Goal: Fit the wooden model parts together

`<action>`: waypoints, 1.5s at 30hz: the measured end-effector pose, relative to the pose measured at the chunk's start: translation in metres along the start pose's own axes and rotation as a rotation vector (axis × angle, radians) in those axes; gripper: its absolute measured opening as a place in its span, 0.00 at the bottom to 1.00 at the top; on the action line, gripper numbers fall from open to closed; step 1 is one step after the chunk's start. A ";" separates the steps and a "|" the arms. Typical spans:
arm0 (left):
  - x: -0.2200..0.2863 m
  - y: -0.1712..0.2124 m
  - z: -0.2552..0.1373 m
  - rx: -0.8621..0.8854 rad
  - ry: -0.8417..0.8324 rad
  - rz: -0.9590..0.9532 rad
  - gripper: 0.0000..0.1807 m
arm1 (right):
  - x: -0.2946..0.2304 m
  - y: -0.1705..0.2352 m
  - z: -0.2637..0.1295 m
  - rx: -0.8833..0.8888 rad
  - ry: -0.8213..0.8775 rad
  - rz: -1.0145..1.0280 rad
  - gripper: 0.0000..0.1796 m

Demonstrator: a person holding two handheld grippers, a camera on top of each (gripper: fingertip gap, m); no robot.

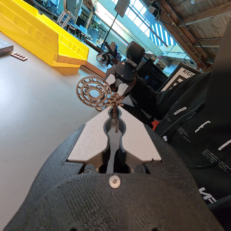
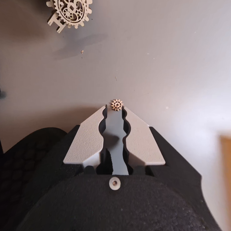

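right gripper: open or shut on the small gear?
Open. In the right wrist view the right gripper shows a clear gap between its fingers, and the small gear lies flat on the table at their tips, ungripped.

My left tool (image 1: 114, 112) pinches the thin stem of a wooden piece: an openwork ring wheel (image 1: 93, 93) with a scrolled cross-shaped end (image 1: 115, 100), held upright. A tiny wooden cog (image 2: 117, 105) lies flat on the surface at twelve o'clock of my right tool (image 2: 114, 108). At eleven o'clock lies a larger ornate gear assembly (image 2: 70, 13).
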State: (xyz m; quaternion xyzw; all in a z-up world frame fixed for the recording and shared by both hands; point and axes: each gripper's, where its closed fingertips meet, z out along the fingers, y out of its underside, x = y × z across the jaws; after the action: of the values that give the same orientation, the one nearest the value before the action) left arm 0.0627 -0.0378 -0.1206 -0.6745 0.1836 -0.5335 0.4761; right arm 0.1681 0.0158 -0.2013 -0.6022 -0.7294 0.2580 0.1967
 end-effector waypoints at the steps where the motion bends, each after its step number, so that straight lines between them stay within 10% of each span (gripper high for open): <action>1: 0.000 0.000 0.000 -0.001 0.001 0.000 0.01 | 0.003 0.001 0.000 0.004 0.010 0.002 0.12; 28: 0.025 -0.004 0.002 0.020 0.087 0.176 0.01 | -0.002 -0.002 0.003 0.047 -0.014 -0.102 0.12; 45: 0.027 0.004 0.008 -0.021 0.072 0.180 0.01 | -0.063 -0.122 0.004 0.558 -0.377 0.076 0.19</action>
State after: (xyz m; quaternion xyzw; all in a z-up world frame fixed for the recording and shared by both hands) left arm 0.0810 -0.0561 -0.1091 -0.6406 0.2661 -0.5108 0.5078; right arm 0.0840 -0.0640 -0.1282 -0.4934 -0.6313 0.5618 0.2059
